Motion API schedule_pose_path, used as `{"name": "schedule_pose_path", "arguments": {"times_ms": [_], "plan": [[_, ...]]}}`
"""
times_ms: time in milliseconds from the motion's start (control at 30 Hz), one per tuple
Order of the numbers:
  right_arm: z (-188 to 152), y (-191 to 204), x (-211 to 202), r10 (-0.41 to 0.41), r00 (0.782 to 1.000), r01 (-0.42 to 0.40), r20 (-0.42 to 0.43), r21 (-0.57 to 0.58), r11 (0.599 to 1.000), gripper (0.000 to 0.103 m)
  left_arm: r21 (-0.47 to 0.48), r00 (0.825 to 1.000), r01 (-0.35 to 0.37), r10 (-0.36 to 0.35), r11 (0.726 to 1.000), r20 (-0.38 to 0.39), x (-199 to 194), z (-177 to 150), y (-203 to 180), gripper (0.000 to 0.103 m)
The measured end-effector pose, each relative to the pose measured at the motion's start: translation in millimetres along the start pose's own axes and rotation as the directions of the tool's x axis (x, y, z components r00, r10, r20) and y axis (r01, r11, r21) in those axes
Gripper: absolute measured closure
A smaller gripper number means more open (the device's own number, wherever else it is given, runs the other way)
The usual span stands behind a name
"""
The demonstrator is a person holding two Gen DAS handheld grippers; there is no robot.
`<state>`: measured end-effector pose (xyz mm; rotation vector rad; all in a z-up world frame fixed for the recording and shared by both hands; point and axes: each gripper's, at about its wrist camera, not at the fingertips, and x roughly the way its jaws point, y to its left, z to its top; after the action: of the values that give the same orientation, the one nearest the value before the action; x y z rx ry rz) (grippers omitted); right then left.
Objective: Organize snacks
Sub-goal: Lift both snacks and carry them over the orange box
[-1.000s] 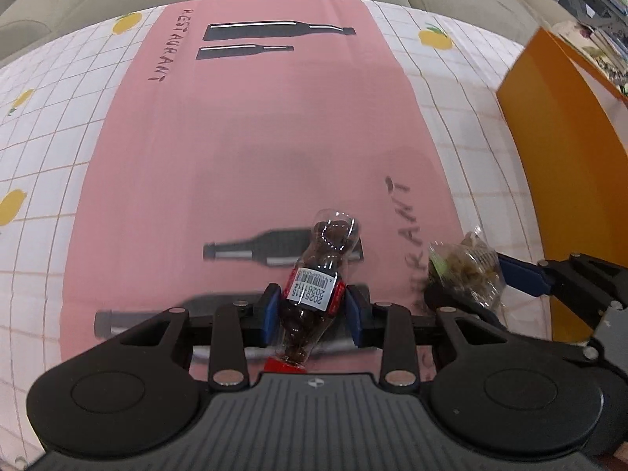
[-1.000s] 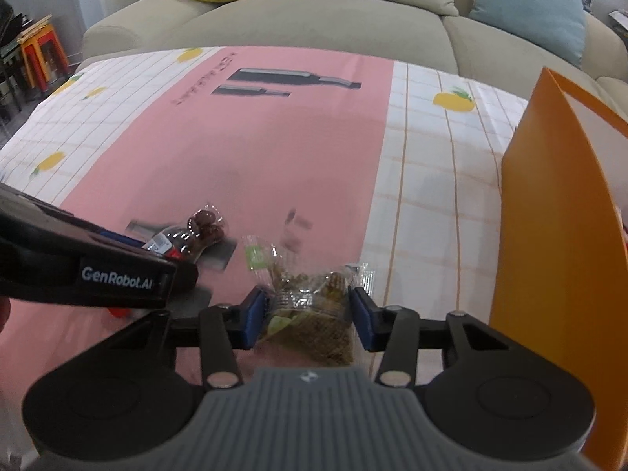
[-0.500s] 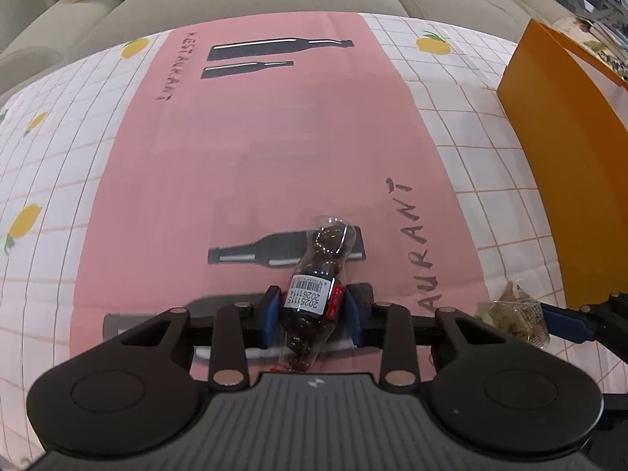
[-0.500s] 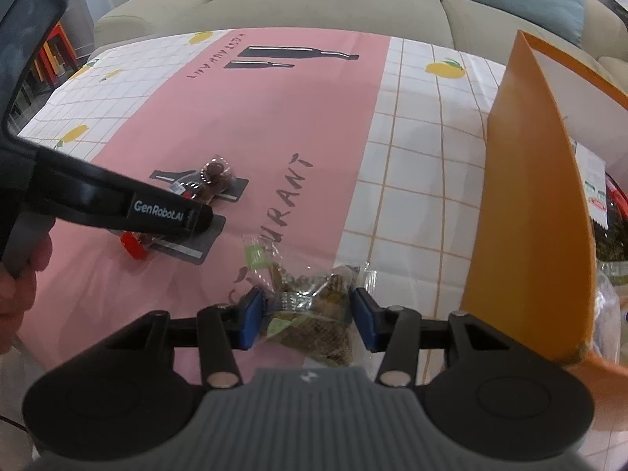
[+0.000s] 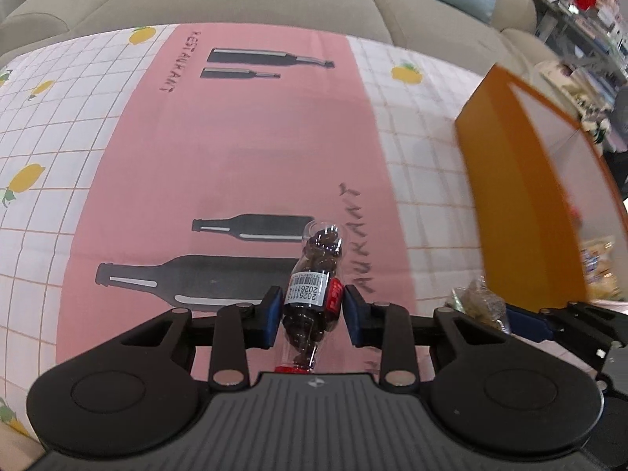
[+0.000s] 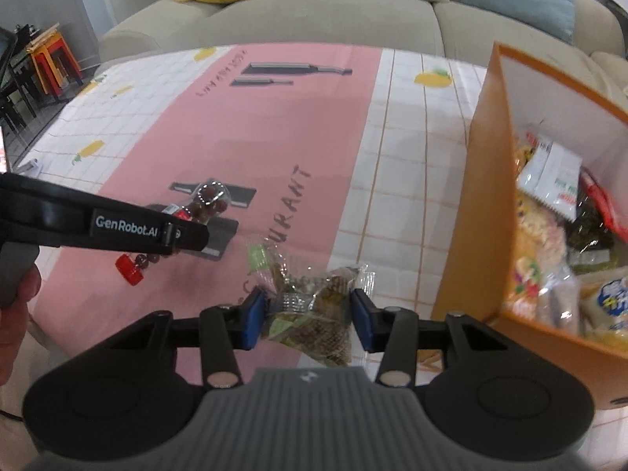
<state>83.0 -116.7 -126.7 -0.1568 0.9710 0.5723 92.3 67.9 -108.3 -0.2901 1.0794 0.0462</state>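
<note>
a pink and white checked tablecloth point(image 5: 235, 149) printed with bottles and lemons covers the table, with a beige sofa point(image 6: 314, 11) beyond its far edge. the pink middle lies bare and open. an orange box point(image 6: 471, 212) stands on the right, packed with snack packets point(image 6: 549, 212). the left gripper point(image 5: 313, 310) clamps a small clear bottle of dark sweets point(image 5: 314, 274), seemingly lifted. the right gripper point(image 6: 310, 316), its jaws closing, pinches a clear bag of wrapped snacks point(image 6: 314, 306) just beside the box.
</note>
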Motion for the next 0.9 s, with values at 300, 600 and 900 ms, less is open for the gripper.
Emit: {"name": "schedule_pose_path", "arguments": {"times_ms": [300, 600, 900], "plan": [[22, -11, -59, 0.018, 0.991, -0.014, 0.129, -0.028, 1.0, 0.059, 0.058, 0.991, 0.103, -0.107, 0.993, 0.075, -55, 27, -45, 0.067], [38, -74, -106, -0.038, 0.981, 0.036, 0.189, 0.013, 0.999, 0.059, 0.228, 0.975, 0.183, -0.207, 0.956, 0.086, -66, 61, -125, 0.067], [44, -154, -122, -0.174, 0.972, 0.171, 0.158, 0.034, 0.985, 0.059, 0.349, 0.962, 0.261, -0.272, 0.9, -0.018, -32, 85, -198, 0.067]]}}
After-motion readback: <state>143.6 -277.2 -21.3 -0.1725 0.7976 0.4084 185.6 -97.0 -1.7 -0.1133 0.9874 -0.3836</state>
